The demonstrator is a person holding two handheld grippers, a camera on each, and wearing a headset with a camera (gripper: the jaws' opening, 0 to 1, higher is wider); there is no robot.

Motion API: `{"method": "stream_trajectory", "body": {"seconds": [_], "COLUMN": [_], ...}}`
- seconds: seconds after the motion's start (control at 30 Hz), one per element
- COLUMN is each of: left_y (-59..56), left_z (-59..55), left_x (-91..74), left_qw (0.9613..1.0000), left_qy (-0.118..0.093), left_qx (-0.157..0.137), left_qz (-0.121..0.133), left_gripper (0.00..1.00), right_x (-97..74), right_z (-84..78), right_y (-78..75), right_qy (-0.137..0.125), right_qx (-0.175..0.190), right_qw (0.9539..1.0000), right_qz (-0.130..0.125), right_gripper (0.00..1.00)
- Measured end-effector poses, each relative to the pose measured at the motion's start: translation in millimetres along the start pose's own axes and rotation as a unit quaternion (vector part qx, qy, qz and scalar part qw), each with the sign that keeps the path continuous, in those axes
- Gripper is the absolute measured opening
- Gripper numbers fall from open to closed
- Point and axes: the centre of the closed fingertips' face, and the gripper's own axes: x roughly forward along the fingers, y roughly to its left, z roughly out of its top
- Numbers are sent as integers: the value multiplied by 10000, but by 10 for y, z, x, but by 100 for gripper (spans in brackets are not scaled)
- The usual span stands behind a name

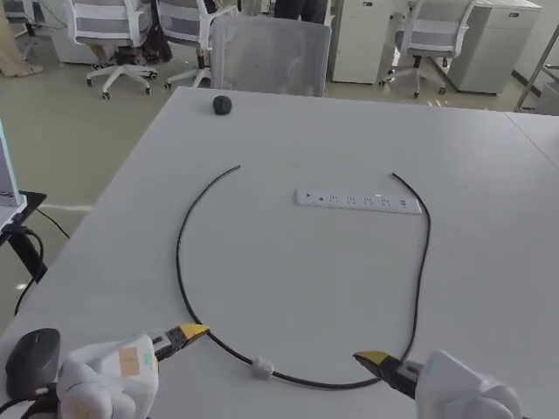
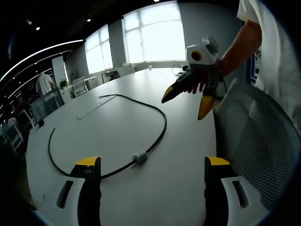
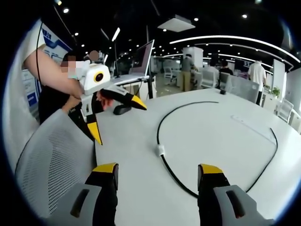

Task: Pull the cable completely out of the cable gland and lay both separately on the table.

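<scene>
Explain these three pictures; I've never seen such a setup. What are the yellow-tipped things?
No robot here: a person holds a two-jaw gripper in each hand. The head view comes from a headset camera looking down at the white table. The other two come from fisheye cameras riding on the left gripper and right gripper; each sees its own yellow-tipped jaws at the bottom and the other gripper across from it. Both are open and hold nothing. On the table lie a black cable threaded through a small white cable gland, and a white power strip.
</scene>
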Motion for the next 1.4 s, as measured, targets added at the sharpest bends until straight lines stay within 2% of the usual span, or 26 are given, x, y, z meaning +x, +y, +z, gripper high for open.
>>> {"method": "stream_trajectory", "body": {"seconds": [0.17,0.33,0.37,0.43,0.53,0.83,1.03,1.4], "left_y": [41,66,81,94,111,175,202,219], "left_z": [-62,-80,-118,-143,-148,-260,-278,-331], "left_x": [72,156,172,201,251,393,455,512], "left_qw": [9999,9998,9994,9991,9993,9986,9983,9976], "left_qy": [124,172,288,343,306,421,422,480], "left_qx": [48,92,176,225,164,137,121,183], "left_qz": [-45,-100,-94,-108,-164,-303,-390,-471], "left_gripper": [87,84,83,79,78,73,71,65], "right_x": [85,180,195,246,328,510,611,710], "right_z": [14,32,39,47,41,42,10,-13], "right_y": [-12,-31,-29,-37,-42,-26,-24,-15], "right_qy": [31,53,46,40,92,127,200,293], "right_qx": [-19,-21,-5,-19,-14,-3,-70,-147], "right_qw": [10000,9999,9999,9999,9998,9994,9989,9981], "right_qz": [47,104,121,138,174,325,417,519], "right_gripper": [67,61,59,59,56,51,50,45]}}
